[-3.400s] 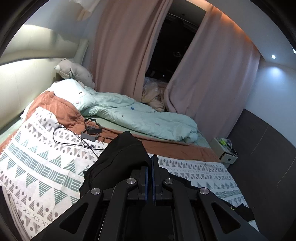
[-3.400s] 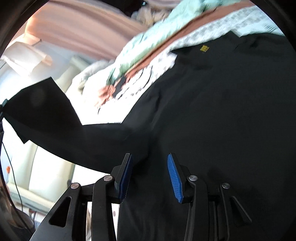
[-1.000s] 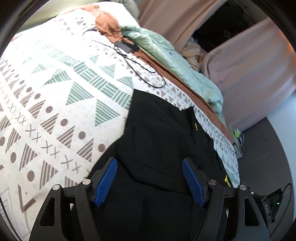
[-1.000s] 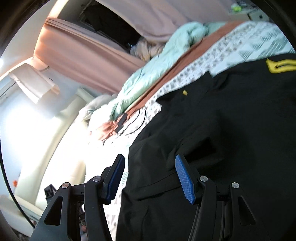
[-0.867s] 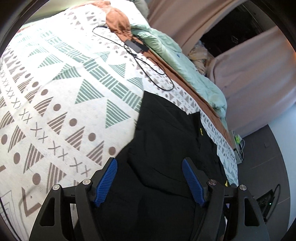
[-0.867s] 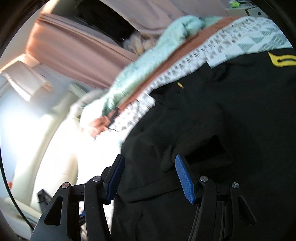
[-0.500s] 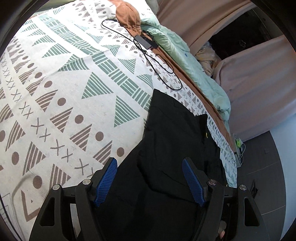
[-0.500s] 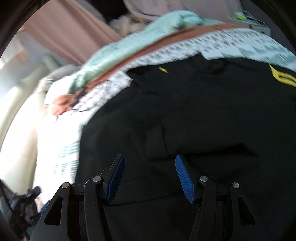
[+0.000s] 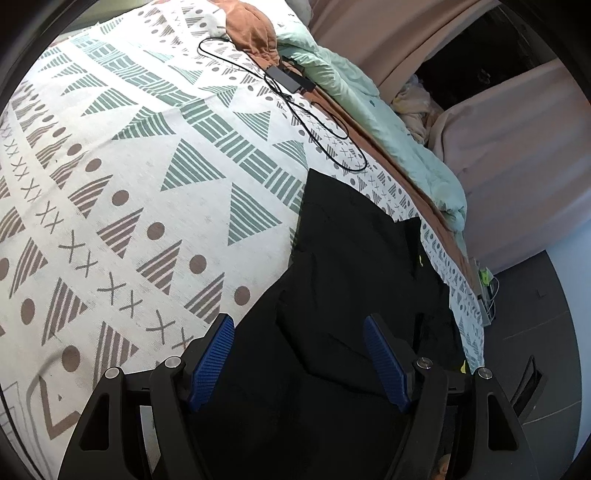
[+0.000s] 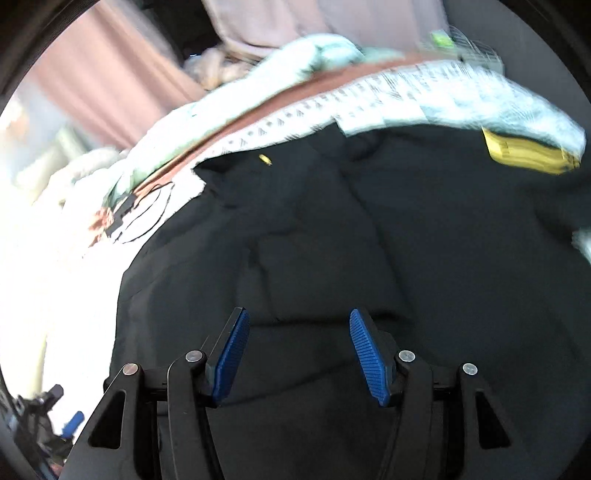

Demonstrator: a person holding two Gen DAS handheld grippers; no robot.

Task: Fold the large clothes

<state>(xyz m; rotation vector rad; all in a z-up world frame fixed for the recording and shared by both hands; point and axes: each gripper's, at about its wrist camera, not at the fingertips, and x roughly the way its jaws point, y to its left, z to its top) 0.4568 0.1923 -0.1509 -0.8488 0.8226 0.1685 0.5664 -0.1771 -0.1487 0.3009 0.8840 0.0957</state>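
A large black garment (image 9: 343, 273) lies spread on the patterned bedspread (image 9: 122, 177), with small yellow marks on it. In the left wrist view my left gripper (image 9: 299, 354) hovers just above the garment's near part, open, its blue pads (image 9: 212, 363) wide apart with only loose cloth below. The right wrist view is blurred: the same black garment (image 10: 369, 240) fills it, a yellow patch (image 10: 524, 151) at its far right edge. My right gripper (image 10: 297, 350) is open over the cloth, nothing pinched between the pads.
A black charger with its looped cable (image 9: 291, 83) lies on the bedspread beyond the garment. A mint duvet (image 9: 391, 125) and a rust blanket (image 9: 251, 33) are heaped along the far side. Pink curtains (image 9: 517, 155) hang behind; dark floor (image 9: 535, 295) is at right.
The left gripper let go of the lifted garment, which now lies on the bed, and it sank slightly. The right gripper swung and tilted down over the cloth, so the garment fills its view.
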